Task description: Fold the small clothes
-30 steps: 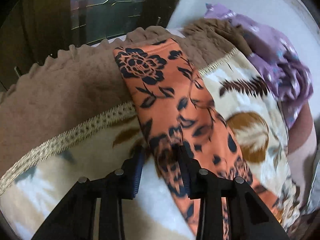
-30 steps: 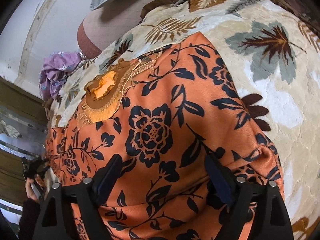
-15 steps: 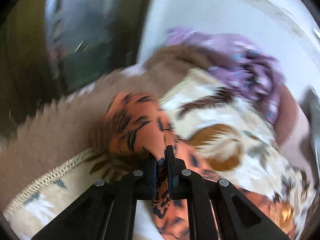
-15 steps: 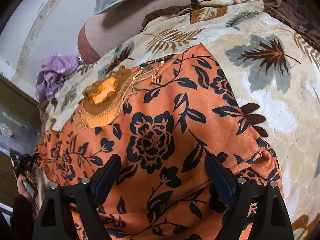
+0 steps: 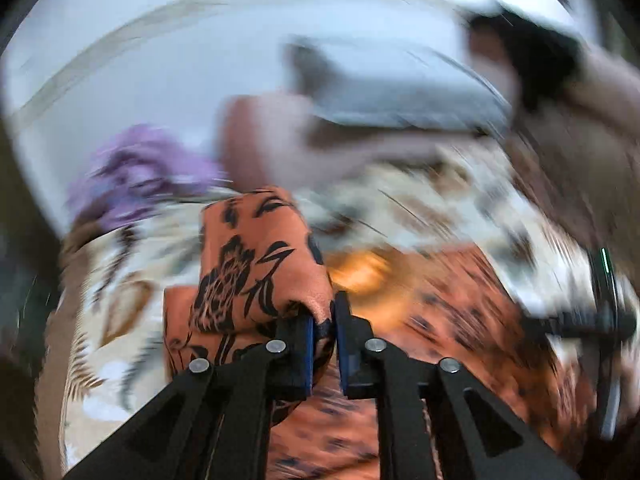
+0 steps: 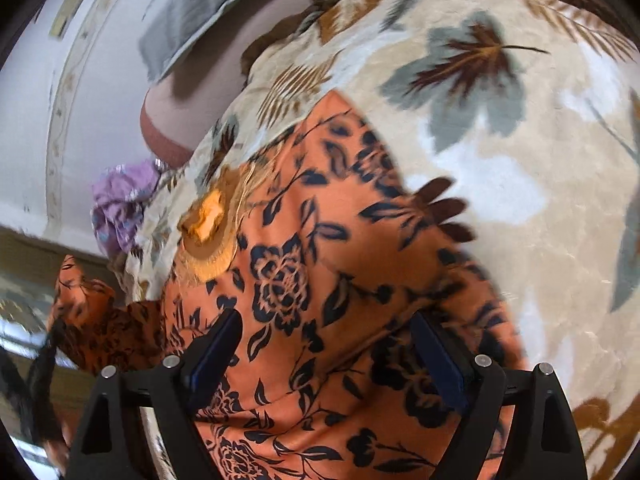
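An orange garment with black flowers lies spread on a cream leaf-patterned blanket. Its embroidered neckline faces the far left. My left gripper is shut on the garment's sleeve and holds it lifted over the garment body; the left wrist view is blurred. The lifted sleeve also shows at the left of the right wrist view. My right gripper is open, its fingers straddling the garment's lower part, close above it.
A crumpled purple garment lies at the blanket's far left edge, also in the left wrist view. A pinkish bolster and a grey pillow sit by the white wall. A person's arm shows at upper right.
My left gripper closed on the sleeve, lifted it and swung it toward the garment's body. My right gripper stayed open over the garment and shifted slightly.
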`<state>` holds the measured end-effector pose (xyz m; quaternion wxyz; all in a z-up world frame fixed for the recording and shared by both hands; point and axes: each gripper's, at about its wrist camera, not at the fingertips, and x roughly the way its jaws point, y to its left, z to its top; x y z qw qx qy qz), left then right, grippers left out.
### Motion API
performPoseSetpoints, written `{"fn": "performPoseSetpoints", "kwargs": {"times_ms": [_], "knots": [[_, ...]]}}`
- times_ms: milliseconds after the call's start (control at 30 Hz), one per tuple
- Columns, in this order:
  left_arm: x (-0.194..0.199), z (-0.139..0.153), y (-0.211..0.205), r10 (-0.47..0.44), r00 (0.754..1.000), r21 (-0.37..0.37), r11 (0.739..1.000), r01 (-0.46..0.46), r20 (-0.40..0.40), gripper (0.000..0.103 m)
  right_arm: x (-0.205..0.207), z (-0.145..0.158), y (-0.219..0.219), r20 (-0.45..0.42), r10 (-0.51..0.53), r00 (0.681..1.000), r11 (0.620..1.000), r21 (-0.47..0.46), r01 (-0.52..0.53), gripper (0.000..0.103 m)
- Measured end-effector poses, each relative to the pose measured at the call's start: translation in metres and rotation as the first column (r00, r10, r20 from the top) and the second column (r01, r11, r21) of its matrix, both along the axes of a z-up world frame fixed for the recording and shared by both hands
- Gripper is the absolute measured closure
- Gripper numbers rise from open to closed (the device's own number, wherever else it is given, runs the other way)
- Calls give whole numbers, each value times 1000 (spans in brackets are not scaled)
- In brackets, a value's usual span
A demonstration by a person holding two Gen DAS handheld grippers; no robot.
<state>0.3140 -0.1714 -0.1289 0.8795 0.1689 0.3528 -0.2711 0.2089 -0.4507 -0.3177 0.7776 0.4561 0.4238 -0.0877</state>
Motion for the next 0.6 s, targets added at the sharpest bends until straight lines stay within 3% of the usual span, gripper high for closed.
{"fn": "performPoseSetpoints", "kwargs": {"times_ms": [33,67,167,200,267,367,467,600], "knots": [[-16,-10,-23,-56,998,39,998,57,-20,89,-5,1,-7,8,-22,1000,1000,4,22,14],[-30,-19,-39,-99,994,64,993,101,-41,79,-8,3,-12,14,-38,999,999,7,38,14],[-53,-33,-44,-122,989,27,992,125,-82,32,-17,10,-25,38,-72,997,997,-1,72,14],[-53,-36,-39,-115,990,14,993,116,-84,28,-17,11,-26,42,-71,997,997,-7,71,14],[-63,-40,-19,-71,996,11,997,72,-50,28,-16,15,-23,55,-53,997,998,-15,54,14],[-51,-55,21,68,997,-12,998,-68,-33,28,-9,21,-10,84,-11,996,999,-41,15,14],[-30,-72,74,261,964,-74,961,-265,-56,28,-2,30,10,133,51,990,996,-81,-41,14],[-11,-102,114,420,905,-83,901,-425,-74,28,17,47,61,156,202,967,958,-238,-162,15]]}}
